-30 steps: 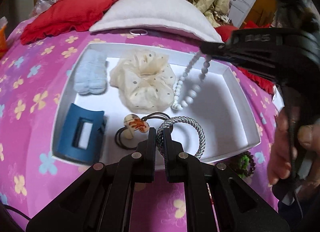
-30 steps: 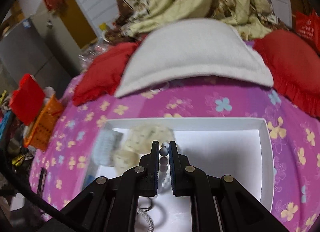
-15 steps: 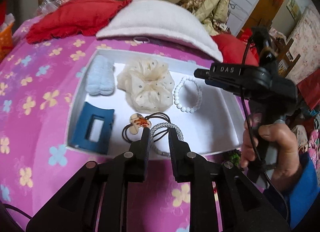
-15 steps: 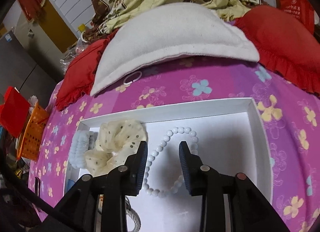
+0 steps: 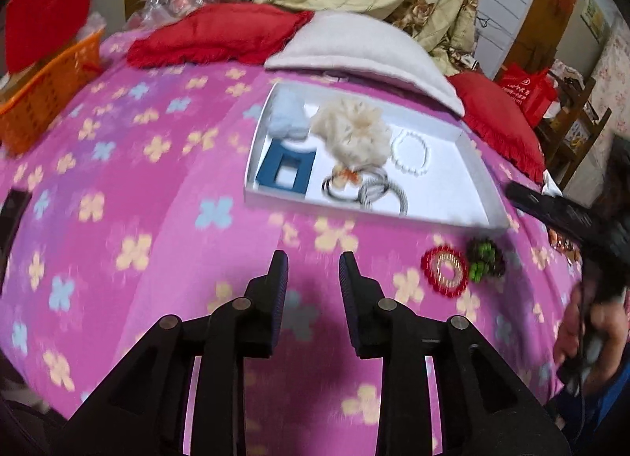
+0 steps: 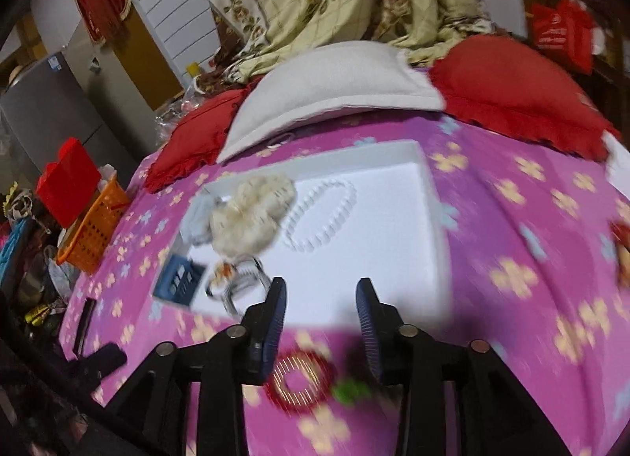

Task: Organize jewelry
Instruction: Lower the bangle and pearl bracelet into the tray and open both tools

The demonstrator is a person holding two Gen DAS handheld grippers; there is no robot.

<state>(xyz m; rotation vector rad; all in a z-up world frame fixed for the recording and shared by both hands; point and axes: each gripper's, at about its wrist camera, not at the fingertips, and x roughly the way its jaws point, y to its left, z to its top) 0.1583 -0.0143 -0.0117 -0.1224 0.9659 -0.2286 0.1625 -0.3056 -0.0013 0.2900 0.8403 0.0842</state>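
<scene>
Red beaded bracelet (image 6: 300, 380) and green beaded bracelet (image 6: 351, 389) are lying just outside the shallow white tray (image 6: 432, 220), awaiting sorting. Right gripper (image 6: 321, 294) is hovering over them, jaws apart and empty; left gripper (image 5: 313, 271) is hanging equally apart beside the tray.

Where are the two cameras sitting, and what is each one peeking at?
Left wrist: rides on the left tool, open over the pink flowered bedspread, facing the white tray; the person's right hand shows at right.
Right wrist: rides on the right tool, open at the tray's near edge, above the red beaded bracelet; no hand shows.
Both share the tray, white bead bracelet, cream scrunchie and red bracelet.
</scene>
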